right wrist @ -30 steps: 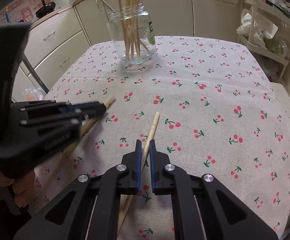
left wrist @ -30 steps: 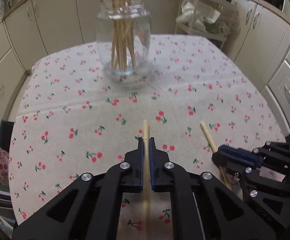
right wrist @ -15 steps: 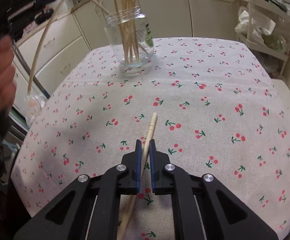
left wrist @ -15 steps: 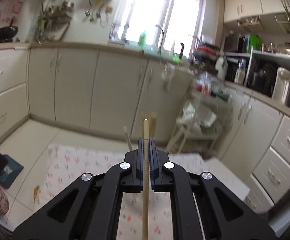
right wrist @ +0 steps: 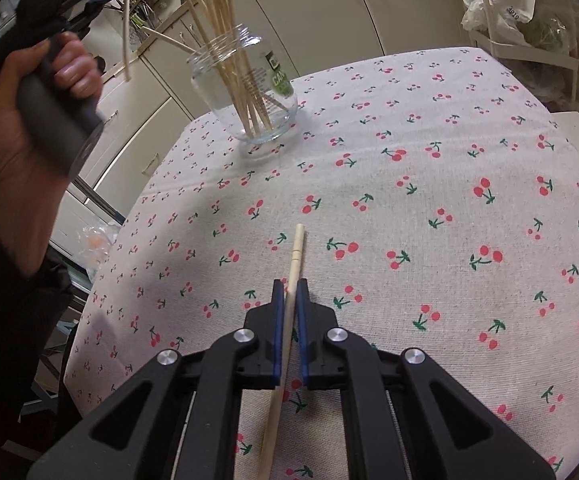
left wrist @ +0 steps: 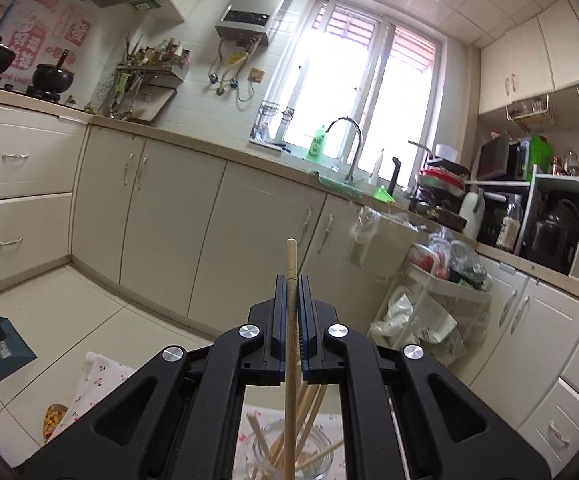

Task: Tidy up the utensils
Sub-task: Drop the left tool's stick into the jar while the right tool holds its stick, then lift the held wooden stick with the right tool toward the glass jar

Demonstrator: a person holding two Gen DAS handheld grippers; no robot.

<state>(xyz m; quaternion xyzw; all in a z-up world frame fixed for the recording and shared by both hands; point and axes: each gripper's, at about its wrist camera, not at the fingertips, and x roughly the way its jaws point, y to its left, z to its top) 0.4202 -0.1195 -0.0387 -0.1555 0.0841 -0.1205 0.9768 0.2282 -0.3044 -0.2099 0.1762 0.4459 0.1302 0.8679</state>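
kitchen cabinets and a bright window fill the background, and a cherry-print tablecloth [right wrist: 429, 184] covers the table. the glass jar [right wrist: 249, 92] stands upright near the cloth's far side, already holding a bundle of wooden chopsticks [right wrist: 233, 60].

one loose chopstick [left wrist: 290, 344] is clamped between the closed jaws of the left gripper [left wrist: 292, 292]. a second ago this gripper was low over the cloth with the stick just pinched; it has since swung up and levelled out, so its camera now looks across the room and the jar's mouth shows below, between its arms. seen from the right wrist, the left hand [right wrist: 37, 120] holds it high, left of the jar, with the stick hanging down. that likely means the stick is about to be lowered into the jar.

the right gripper [right wrist: 289, 300] has hardly moved: its jaws are together on a second chopstick [right wrist: 293, 264], whose far end lies low over the cloth near the front, its turn probably next.
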